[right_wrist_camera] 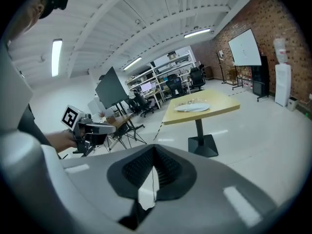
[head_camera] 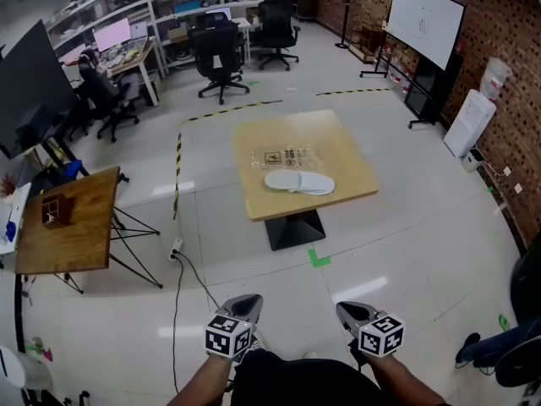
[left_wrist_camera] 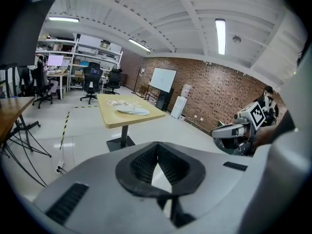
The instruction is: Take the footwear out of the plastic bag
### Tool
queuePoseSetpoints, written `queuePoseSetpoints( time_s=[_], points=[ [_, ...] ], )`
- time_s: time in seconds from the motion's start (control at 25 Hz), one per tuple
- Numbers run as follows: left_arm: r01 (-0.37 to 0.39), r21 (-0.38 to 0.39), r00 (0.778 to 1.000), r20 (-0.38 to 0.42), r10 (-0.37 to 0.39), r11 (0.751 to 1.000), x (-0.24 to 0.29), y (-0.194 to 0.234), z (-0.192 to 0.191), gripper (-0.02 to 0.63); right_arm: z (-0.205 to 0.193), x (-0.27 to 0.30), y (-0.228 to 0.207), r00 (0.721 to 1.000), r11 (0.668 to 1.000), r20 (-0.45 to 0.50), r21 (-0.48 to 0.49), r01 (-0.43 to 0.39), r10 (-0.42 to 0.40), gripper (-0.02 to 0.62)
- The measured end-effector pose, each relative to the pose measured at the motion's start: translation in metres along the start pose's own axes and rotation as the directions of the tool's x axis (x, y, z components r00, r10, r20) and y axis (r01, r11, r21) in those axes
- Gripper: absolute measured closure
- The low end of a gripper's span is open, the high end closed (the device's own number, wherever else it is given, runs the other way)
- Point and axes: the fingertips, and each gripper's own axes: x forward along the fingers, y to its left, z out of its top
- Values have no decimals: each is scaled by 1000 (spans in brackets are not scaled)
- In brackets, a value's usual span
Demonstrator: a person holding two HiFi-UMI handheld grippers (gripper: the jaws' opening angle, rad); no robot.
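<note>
A pair of white slippers [head_camera: 298, 181] lies on the square wooden table [head_camera: 355, 172] in the middle of the room, at the near end of a clear plastic bag [head_camera: 286, 156] with printed marks. From here I cannot tell if the bag covers them. Both grippers are far from the table, held low in front of the person. My left gripper [head_camera: 247, 299] and right gripper [head_camera: 346, 308] are shut and empty. The left gripper view shows its jaws [left_wrist_camera: 157, 157] closed, the slippers [left_wrist_camera: 132, 110] far ahead. The right gripper view shows the same: jaws [right_wrist_camera: 155, 162] closed, slippers [right_wrist_camera: 192, 107] distant.
A black pedestal base [head_camera: 295, 227] holds the table up. A smaller wooden table [head_camera: 72, 227] stands to the left, with a cable and socket [head_camera: 176, 249] on the floor beside it. Office chairs [head_camera: 218, 61], desks, a whiteboard [head_camera: 425, 22] and a water dispenser [head_camera: 470, 118] line the room's edges.
</note>
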Motion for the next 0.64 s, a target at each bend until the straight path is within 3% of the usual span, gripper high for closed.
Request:
queuePoseSetpoints(
  time_s=[0.24, 0.4, 0.64],
  points=[
    [27, 116, 999, -48, -21, 993, 7, -40, -11, 598, -16, -5, 4, 999, 995, 8, 80, -54, 54, 595],
    [9, 44, 999, -35, -8, 999, 4, -43, -15, 598, -23, -12, 5, 998, 996, 7, 70, -64, 64, 595],
    [-32, 29, 999, -28, 32, 999, -4, -46, -19, 598, -25, -28, -3, 997, 989, 35, 129, -79, 75, 595]
  ],
)
